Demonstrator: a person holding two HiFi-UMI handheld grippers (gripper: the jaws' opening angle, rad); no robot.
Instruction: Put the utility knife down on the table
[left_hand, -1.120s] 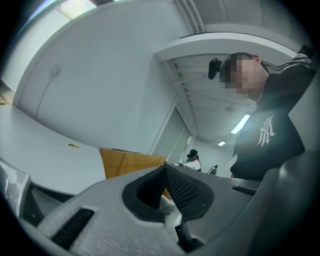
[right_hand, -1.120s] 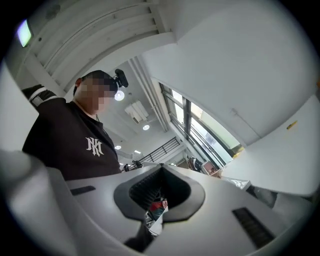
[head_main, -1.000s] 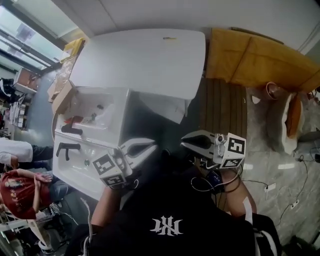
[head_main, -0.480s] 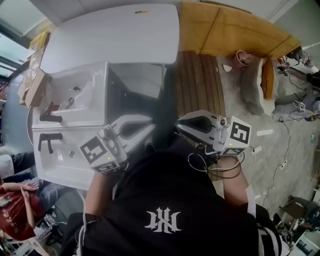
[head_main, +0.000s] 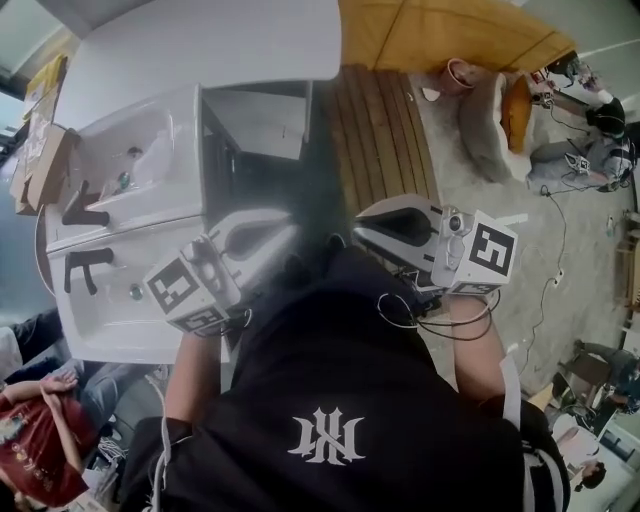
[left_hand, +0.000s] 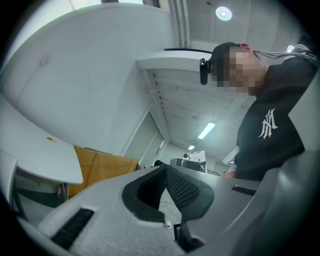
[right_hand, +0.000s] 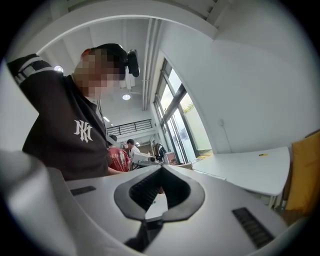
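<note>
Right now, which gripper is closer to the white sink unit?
Left. The left gripper overlaps the edge of the white sink unit; the right gripper sits farther right, by the wooden slats.

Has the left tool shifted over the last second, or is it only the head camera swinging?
No, not noticeably. The left tool sits just right of the lower black handle on the white cabinet, as before; the whole view swung instead.

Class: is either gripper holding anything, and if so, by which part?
Nothing is held: the left gripper and the right gripper are both shut tip to tip, with nothing between.
</note>
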